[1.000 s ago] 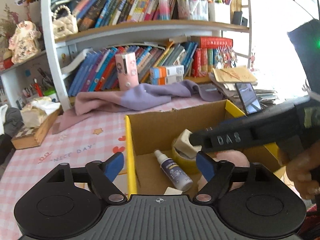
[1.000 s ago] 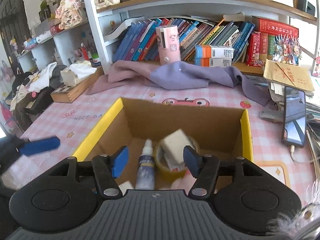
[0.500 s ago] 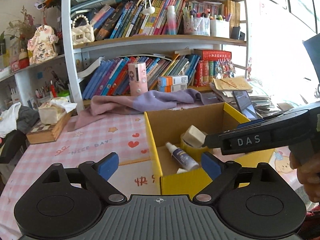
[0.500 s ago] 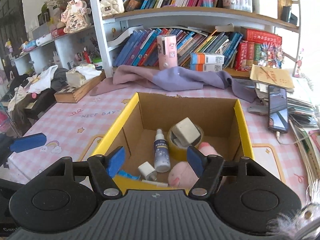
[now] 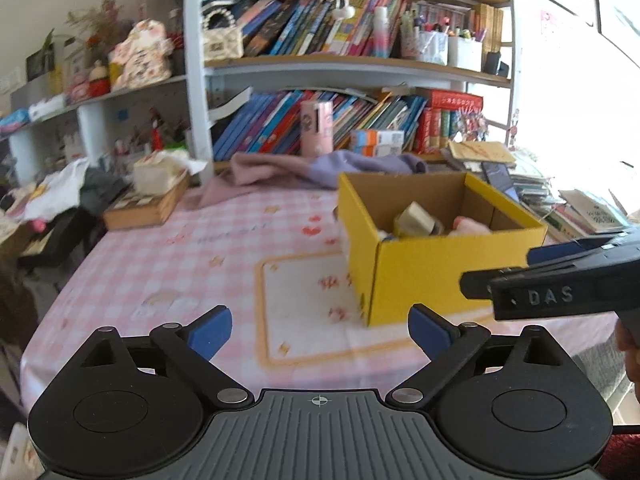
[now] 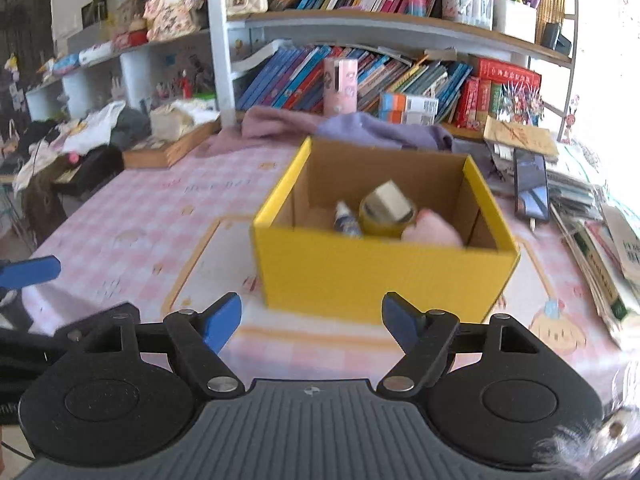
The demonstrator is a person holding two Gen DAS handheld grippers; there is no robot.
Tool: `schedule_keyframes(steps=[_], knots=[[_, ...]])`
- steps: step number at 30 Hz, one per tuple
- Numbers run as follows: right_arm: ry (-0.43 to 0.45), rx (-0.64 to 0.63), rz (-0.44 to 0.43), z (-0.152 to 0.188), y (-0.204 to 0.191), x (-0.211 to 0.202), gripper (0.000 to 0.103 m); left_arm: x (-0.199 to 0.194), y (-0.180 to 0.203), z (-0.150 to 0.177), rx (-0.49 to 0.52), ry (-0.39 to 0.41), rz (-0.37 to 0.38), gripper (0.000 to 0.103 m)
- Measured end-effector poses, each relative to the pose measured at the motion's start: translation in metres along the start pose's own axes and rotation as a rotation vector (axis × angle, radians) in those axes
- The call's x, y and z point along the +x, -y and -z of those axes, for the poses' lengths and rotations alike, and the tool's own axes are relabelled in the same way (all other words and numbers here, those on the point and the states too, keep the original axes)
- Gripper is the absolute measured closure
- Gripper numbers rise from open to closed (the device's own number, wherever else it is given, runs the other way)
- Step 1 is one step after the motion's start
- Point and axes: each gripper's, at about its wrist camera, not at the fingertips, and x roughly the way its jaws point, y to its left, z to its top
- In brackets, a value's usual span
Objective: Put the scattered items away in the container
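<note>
A yellow cardboard box [image 6: 384, 272] stands on the pink checked tablecloth [image 6: 132, 232]. Inside it I see a small spray bottle [image 6: 347, 220], a tape roll [image 6: 384, 222] with a grey block [image 6: 390, 198] on top, and a pink soft thing [image 6: 432, 230]. My right gripper [image 6: 311, 322] hangs in front of the box, jaws opening, nothing between them. My left gripper [image 5: 319, 328] is to the left of the box [image 5: 424, 276], jaws opening and empty. The right gripper's black body [image 5: 560, 288] shows at the right edge of the left wrist view.
A purple cloth [image 6: 360, 130] lies behind the box below a shelf full of books [image 6: 360, 76]. A phone [image 6: 530, 188] and stacked papers [image 6: 592, 208] lie at the right. A wooden tray [image 6: 172, 148] sits at the far left of the table.
Both grippers have pulled back from over the box toward the table's near edge, and their jaws have spread wider. The box's contents stay where they were.
</note>
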Motion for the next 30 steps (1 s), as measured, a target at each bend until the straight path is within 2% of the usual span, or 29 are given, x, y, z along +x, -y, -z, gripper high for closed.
schedule_keyframes(steps=[11,18,30], knots=[[-0.049,0.032,0.045,0.047,-0.033,-0.031,0.02,-0.031,-0.022,0.033,-0.012,-0.053,-0.026,0.001],[-0.084,0.055,0.066,0.056,-0.039,-0.038,0.017,-0.037,-0.026,0.038,-0.007,-0.075,-0.025,0.001],[-0.09,0.04,0.07,0.059,-0.04,-0.045,0.011,-0.041,-0.026,0.041,-0.015,-0.091,-0.036,0.0]])
